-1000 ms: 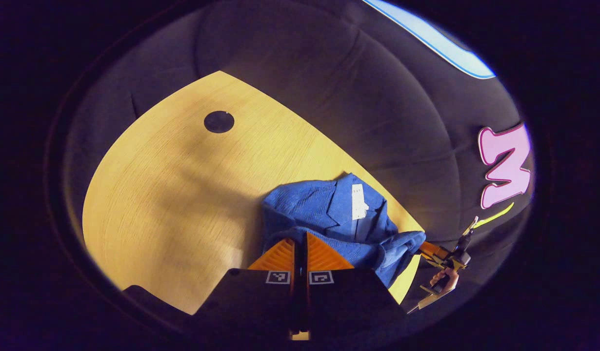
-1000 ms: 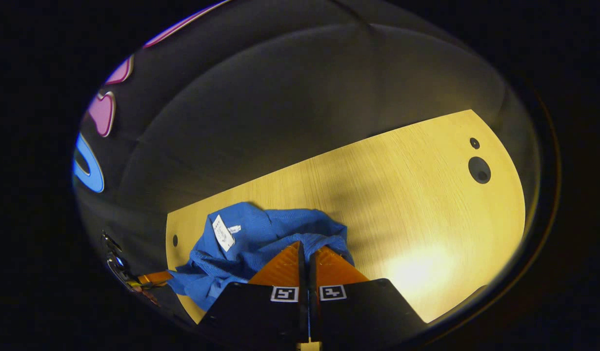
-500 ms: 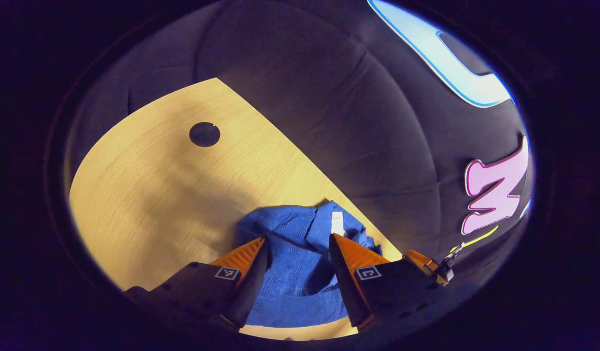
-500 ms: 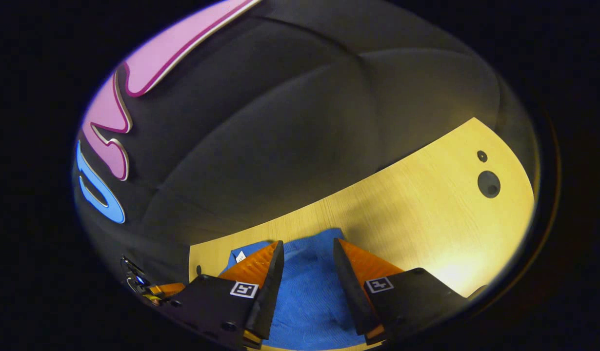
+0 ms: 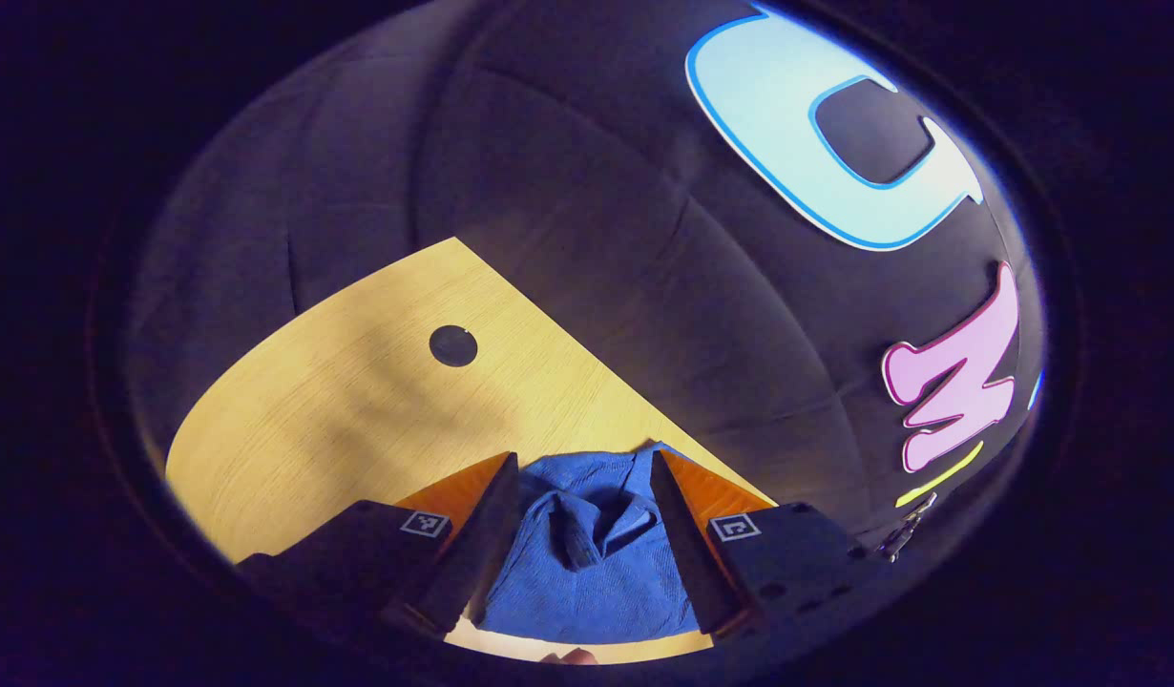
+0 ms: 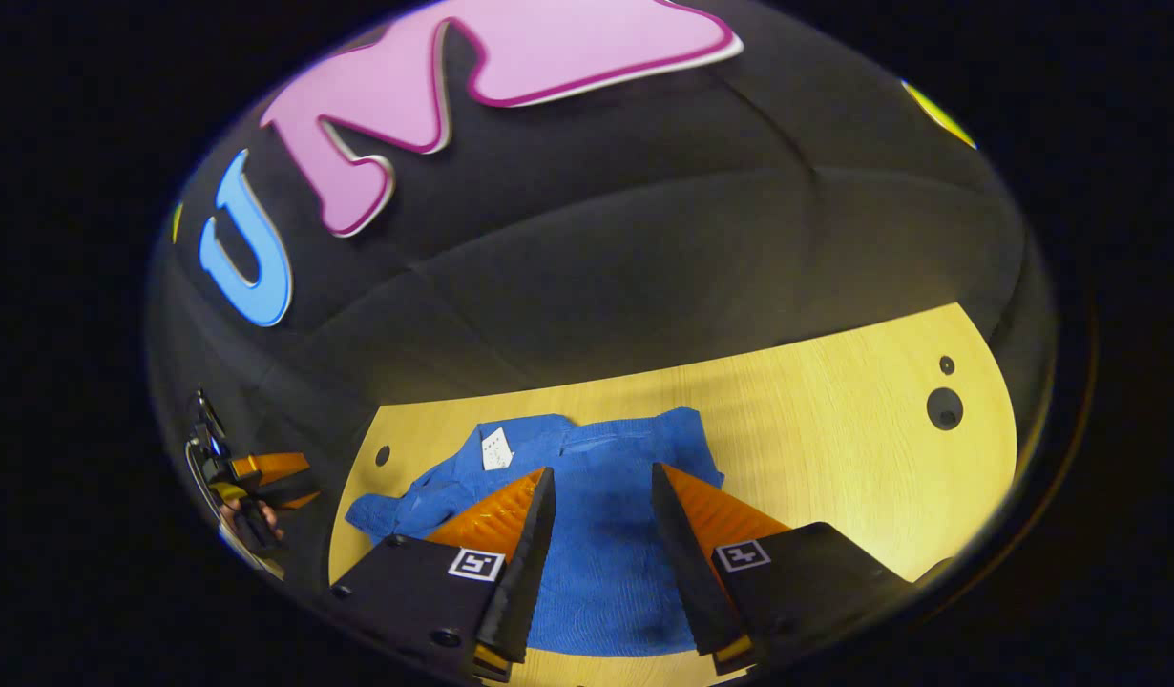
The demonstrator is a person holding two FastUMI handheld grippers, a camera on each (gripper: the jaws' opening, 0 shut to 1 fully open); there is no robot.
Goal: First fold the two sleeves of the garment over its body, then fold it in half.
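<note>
Both grippers, left gripper (image 5: 579, 534) and right gripper (image 6: 595, 544), have released the garment (image 6: 597, 515), fingers spread above the table (image 6: 835, 439).

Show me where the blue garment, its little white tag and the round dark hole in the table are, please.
blue garment (image 6: 601, 553), right gripper view: the flat cloth between the open fingers.
white tag (image 6: 495, 448), right gripper view: its middle, near the collar.
round dark hole (image 5: 452, 345), left gripper view: its centre, in the wooden tabletop.
</note>
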